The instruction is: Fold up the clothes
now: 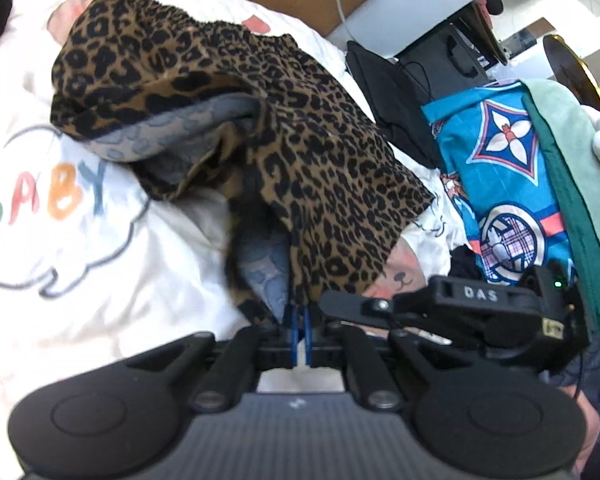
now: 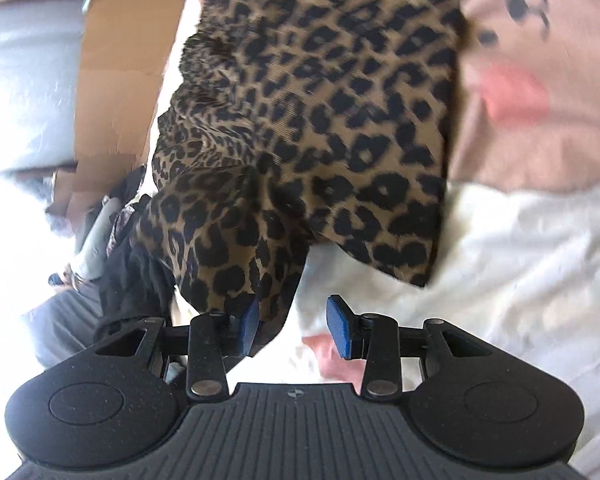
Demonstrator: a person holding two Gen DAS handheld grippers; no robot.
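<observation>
My left gripper [image 1: 300, 320] pinches the near hem of the leopard-print fabric garment [image 1: 284, 128], which lies on the white printed bedsheet [image 1: 100, 240]. My right gripper [image 2: 296, 320] is spread, garment edge against its left pad.

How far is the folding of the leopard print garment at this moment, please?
Done: little. The leopard garment lies bunched on the white blanket, its grey inside showing.
In hand: the left gripper has its jaws shut on the garment's hem. The right gripper is open, with a corner of the cloth against one pad.
Left: spreading it flat and making the folds. The blue patterned cloth beside it is not laid out.
</observation>
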